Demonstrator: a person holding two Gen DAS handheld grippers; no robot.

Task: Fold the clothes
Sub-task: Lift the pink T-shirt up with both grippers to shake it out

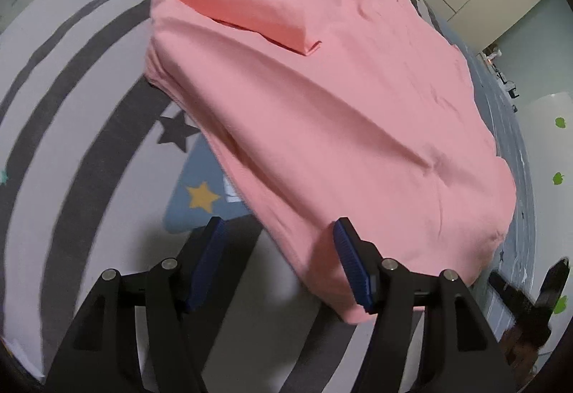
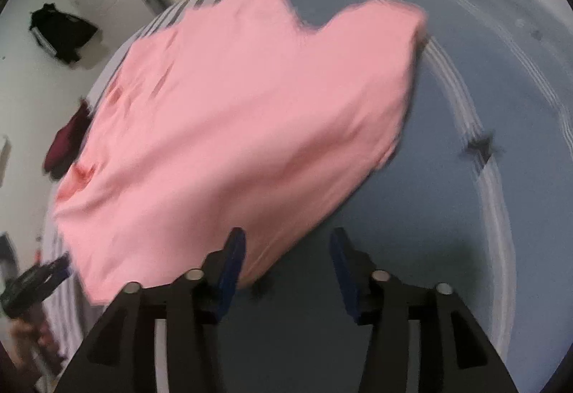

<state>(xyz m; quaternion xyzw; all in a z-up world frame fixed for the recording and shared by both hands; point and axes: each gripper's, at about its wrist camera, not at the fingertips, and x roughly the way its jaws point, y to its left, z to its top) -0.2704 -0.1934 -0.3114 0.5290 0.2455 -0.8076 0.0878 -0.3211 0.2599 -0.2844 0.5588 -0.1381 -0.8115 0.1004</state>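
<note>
Here, a pink garment (image 1: 322, 113) lies partly folded on the striped bed (image 1: 71, 70).
Both claws stand released and empty: the left claw (image 1: 279, 228) at its near hem, the right claw (image 2: 286, 239) beside its near edge.

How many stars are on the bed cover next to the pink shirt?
2: a dark star by the pink shirt's left edge, a yellow star just below it. More may hide underneath.

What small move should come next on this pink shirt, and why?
Probably bring both grippers back to the near edge of the pink shirt for the next fold. The left gripper and right gripper are both open and empty, and the shirt lies loosely folded on the bed with a sleeve flap showing.
</note>
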